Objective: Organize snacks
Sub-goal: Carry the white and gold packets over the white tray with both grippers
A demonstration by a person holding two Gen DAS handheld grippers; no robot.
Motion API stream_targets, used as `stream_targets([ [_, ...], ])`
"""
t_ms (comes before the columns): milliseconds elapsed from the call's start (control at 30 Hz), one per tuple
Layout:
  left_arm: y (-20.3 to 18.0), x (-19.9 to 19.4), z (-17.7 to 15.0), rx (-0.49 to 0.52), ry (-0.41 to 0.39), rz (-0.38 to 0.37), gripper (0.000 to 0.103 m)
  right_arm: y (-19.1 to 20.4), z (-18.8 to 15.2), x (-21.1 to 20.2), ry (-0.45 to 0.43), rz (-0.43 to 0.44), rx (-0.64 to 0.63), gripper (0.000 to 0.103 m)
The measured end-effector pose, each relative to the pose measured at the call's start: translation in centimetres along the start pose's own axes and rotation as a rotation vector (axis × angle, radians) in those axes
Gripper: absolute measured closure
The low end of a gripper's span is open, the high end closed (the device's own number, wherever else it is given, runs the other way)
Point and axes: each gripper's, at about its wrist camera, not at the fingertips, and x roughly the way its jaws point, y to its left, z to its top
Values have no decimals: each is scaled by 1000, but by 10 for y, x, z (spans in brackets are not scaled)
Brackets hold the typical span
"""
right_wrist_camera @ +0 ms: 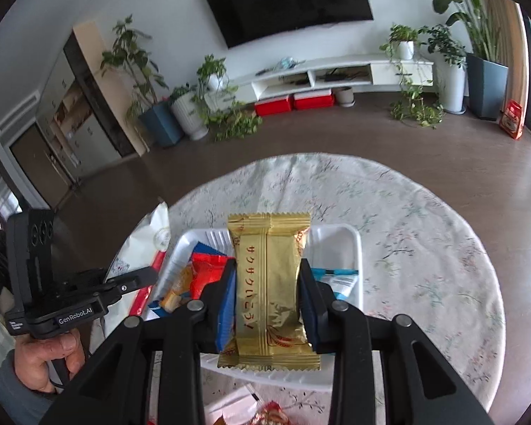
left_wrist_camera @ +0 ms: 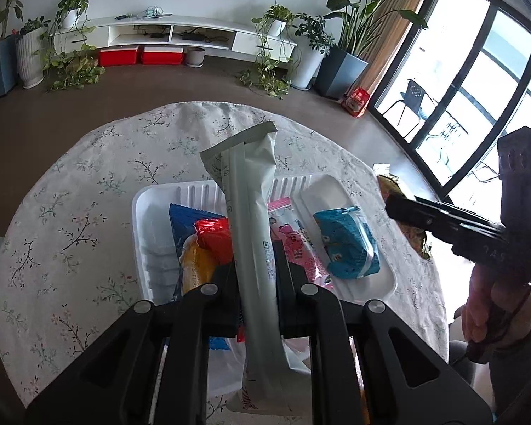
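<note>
Left wrist view shows the left tool (left_wrist_camera: 256, 276) clamped across the middle of a long, pale grey-green foil snack packet (left_wrist_camera: 253, 219), its jaws drawn nearly together on the thin wrapper. The packet runs lengthwise between the fingers and hangs above a white ribbed plastic tray (left_wrist_camera: 140, 233) on the round tabletop covered with a floral cloth (left_wrist_camera: 70, 194). Gripping it mid-length probably keeps the floppy wrapper from drooping at either end while it is carried.

In the tray lie a blue wrapper with a red and orange packet (left_wrist_camera: 201, 248) on the left side, a pink printed packet (left_wrist_camera: 297, 244) in the middle and a light blue pouch (left_wrist_camera: 347, 244) in the right compartment.

Right wrist view has the right tool (right_wrist_camera: 267, 283) holding a gold foil biscuit packet with red lettering (right_wrist_camera: 269, 283) by its two long edges, pads pressing the sides so the face stays flat and upright. It hangs over the tray's middle, apparently lined up for a drop.

Both snacks look ready to be set in; the free space appears to be toward the tray's far side. A red-and-white packet (right_wrist_camera: 262, 414) lies on the cloth at the near edge, outside the tray.
</note>
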Motion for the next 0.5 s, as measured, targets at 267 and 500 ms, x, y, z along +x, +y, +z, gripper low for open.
stream_targets([
  [267,8,43,-6,24,32,46,91,7,-10,52,87,-42,-48,68],
  [500,12,63,-9,19,42,68,91,12,-15,74,127,-52,-59,68],
])
